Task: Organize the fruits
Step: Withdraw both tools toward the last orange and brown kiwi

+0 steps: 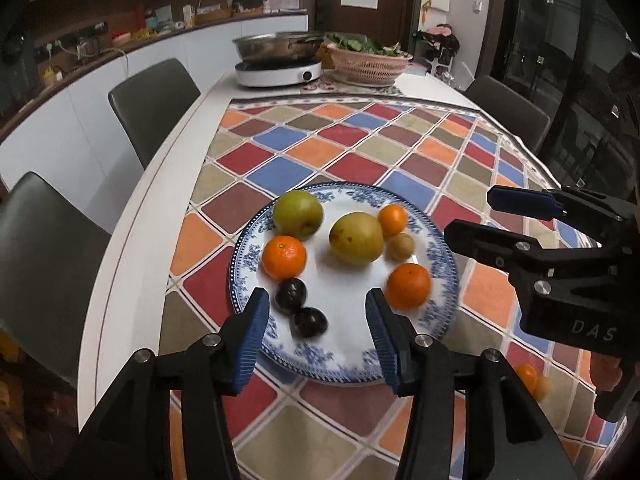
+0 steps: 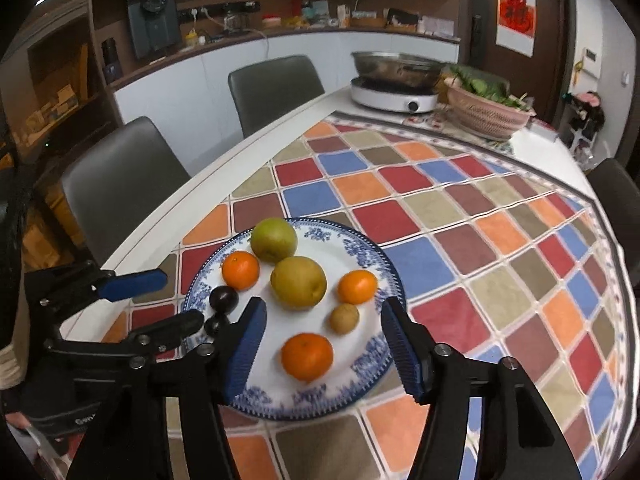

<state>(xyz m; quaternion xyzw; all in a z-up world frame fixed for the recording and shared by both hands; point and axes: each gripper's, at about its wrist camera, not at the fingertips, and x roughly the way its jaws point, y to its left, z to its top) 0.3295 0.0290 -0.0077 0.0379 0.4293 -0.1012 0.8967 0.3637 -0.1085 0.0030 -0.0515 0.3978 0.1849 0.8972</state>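
A blue-and-white plate holds two greenish pears, three oranges, a small brown fruit and two dark plums. My left gripper hovers open over the plate's near left part, above the plums, pads touching nothing. My right gripper stands open over the plate's near right side, above the nearest orange, and holds nothing. In the right wrist view, one plum is partly hidden behind a finger.
A small orange with a pale fruit beside it lies on the chequered tablecloth, near right. At the far end stand an induction cooker with a steel pot and a pink basket of greens. Chairs line the left edge.
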